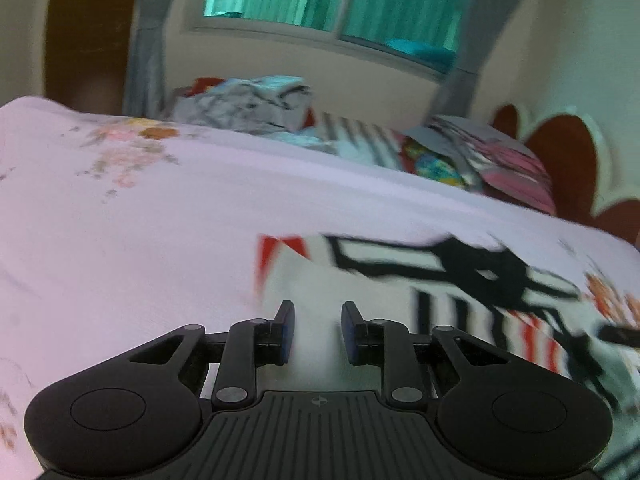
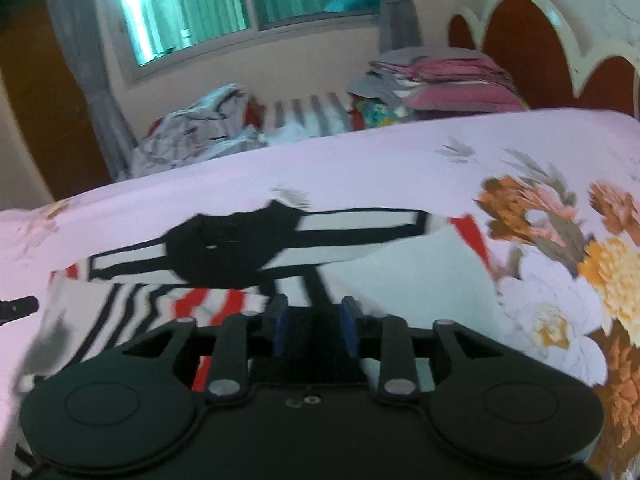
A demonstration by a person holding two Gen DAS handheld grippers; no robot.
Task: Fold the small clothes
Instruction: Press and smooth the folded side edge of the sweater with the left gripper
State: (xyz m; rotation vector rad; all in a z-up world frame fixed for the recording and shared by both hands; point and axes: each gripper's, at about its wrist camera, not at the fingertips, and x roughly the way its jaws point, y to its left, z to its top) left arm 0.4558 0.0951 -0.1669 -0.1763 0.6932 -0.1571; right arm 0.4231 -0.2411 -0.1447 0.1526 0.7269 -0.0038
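A small white garment [image 1: 380,280] with black bands, a black patch and red stripes lies on the pink flowered bedsheet [image 1: 160,220]. My left gripper [image 1: 319,332] hovers at the garment's plain white left part. Its blue pads stand apart with white cloth showing in the gap and nothing visibly pinched. In the right wrist view the same garment [image 2: 400,272] spreads in front of my right gripper [image 2: 314,328]. Those pads are also apart, and a black part of the garment sits between them without being squeezed.
A heap of crumpled clothes [image 2: 200,128] and a folded pink stack [image 2: 448,80] sit at the bed's far side under the window. The scalloped red headboard [image 2: 520,40] rises at the right. A black tip [image 2: 16,308] pokes in at the left edge.
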